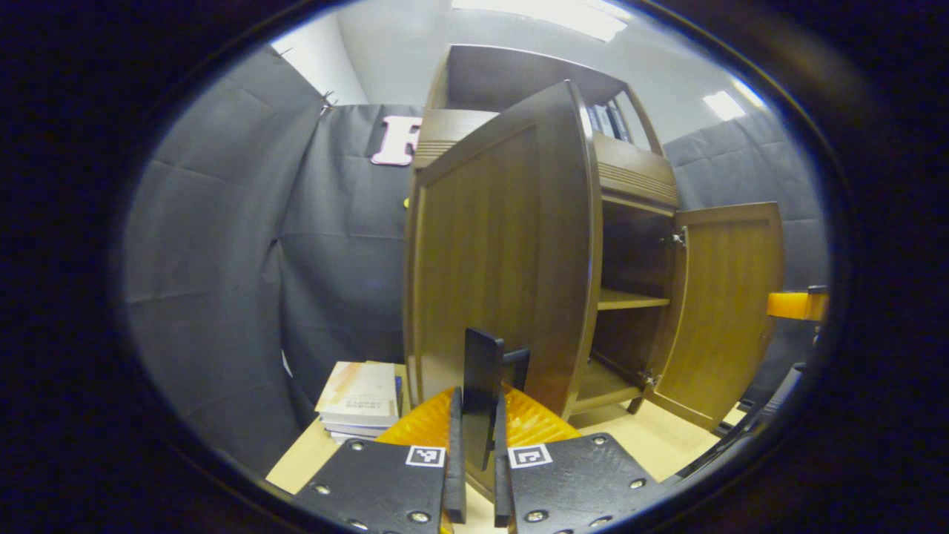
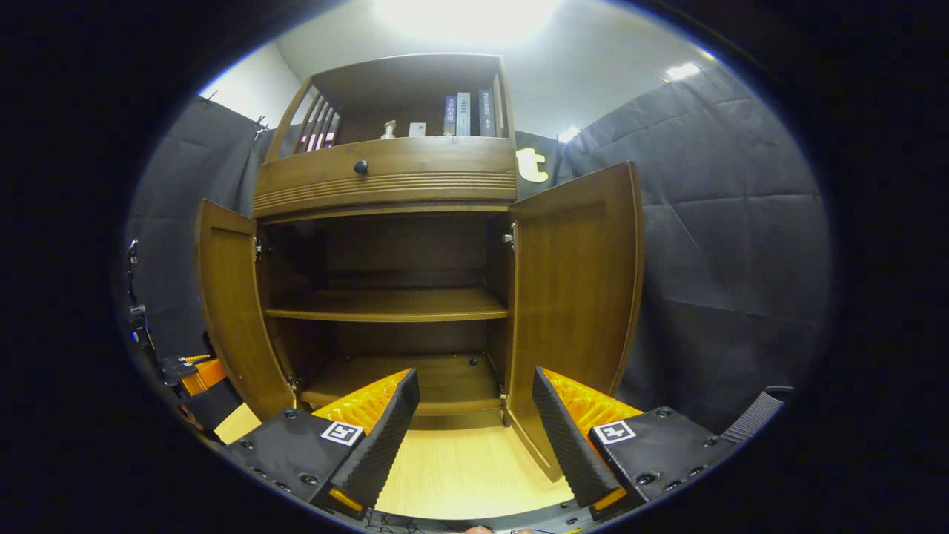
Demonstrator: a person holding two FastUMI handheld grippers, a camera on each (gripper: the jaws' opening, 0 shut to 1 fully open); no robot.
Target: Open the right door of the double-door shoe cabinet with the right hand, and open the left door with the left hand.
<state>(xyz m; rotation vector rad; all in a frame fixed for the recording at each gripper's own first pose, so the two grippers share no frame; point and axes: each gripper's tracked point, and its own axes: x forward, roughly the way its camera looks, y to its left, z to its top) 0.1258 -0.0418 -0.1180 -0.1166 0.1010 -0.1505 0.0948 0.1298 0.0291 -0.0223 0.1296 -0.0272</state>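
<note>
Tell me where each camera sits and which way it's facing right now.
Left gripper view: rides the left hand-held gripper, facing the brown wooden left cabinet door; its fingers are closed on the dark door handle.
Right gripper view: rides the right hand-held gripper, facing the open cabinet's wooden shelf; its fingers are spread.
Shared: both doors open.
</note>
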